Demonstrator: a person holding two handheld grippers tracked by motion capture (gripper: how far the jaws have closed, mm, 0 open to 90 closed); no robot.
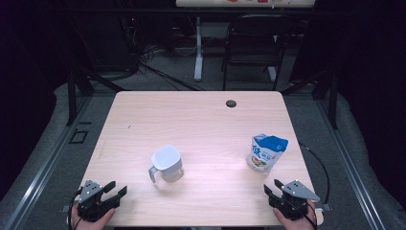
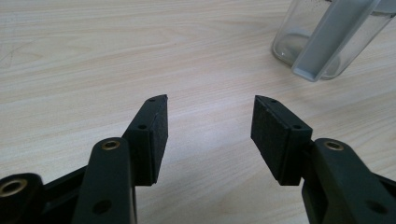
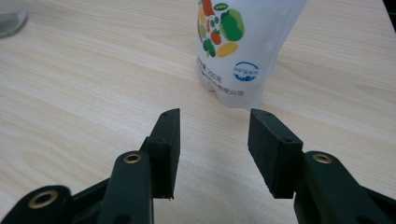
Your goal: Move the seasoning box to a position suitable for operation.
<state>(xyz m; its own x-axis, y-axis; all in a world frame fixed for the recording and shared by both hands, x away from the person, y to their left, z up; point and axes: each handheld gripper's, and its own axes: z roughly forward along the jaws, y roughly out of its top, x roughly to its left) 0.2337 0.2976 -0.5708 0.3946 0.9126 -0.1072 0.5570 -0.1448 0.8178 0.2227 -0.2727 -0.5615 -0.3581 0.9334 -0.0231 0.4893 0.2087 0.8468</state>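
A lab: bare test table [image 1: 143, 115], floor cables [image 1: 158, 72], folding chair [image 1: 253, 43].

One tabletop [image 1: 201, 115]. On it: one clear lidded jug [image 1: 167, 164], one white-and-blue pouch [image 1: 266, 152], one dark round hole [image 1: 231, 103] near far edge. Two claws: left claw [image 1: 117, 187], right claw [image 1: 272, 187]. Two hands, one per claw. Beyond tabletop, dim: seemingly one folding chair [image 1: 251, 40].
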